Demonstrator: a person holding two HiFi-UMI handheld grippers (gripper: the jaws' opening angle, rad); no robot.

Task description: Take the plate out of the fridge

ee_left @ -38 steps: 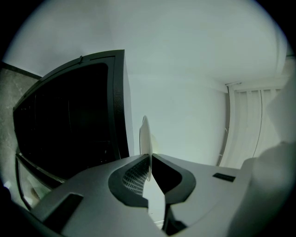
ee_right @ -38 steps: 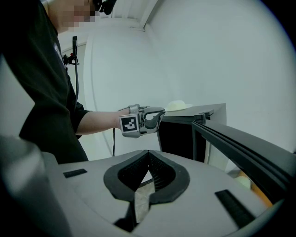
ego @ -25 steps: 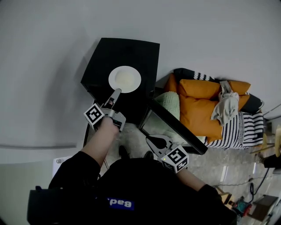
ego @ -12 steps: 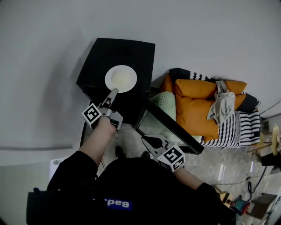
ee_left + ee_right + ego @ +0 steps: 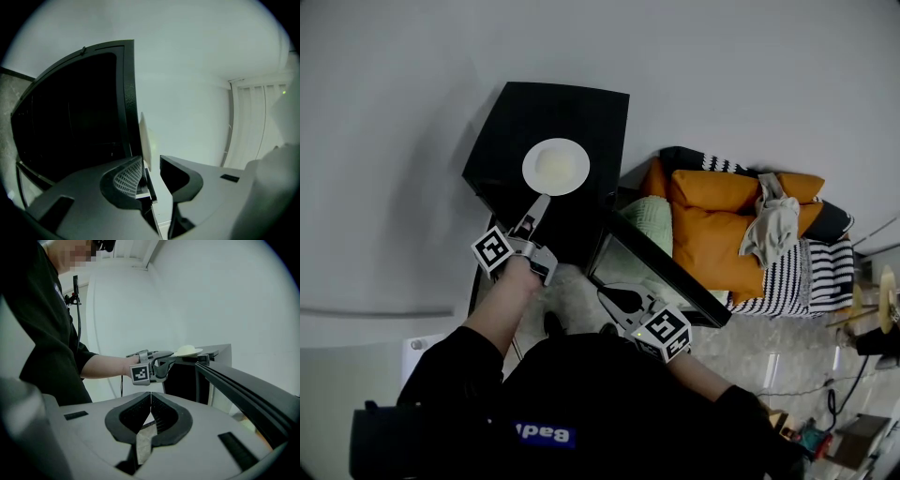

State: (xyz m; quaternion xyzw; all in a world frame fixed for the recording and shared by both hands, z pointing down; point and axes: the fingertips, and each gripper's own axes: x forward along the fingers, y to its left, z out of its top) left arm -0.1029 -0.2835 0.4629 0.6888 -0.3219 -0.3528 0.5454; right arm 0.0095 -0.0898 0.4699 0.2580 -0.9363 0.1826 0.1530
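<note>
The plate [image 5: 556, 166] sits on top of the fridge [image 5: 572, 108], already out. The left hand-held gripper [image 5: 539, 204] has just been opening, and the rim stands loose between its jaws. The right hand-held gripper [image 5: 617, 297] is closed and empty. The next move is probably to draw the left back without nudging the plate.
</note>
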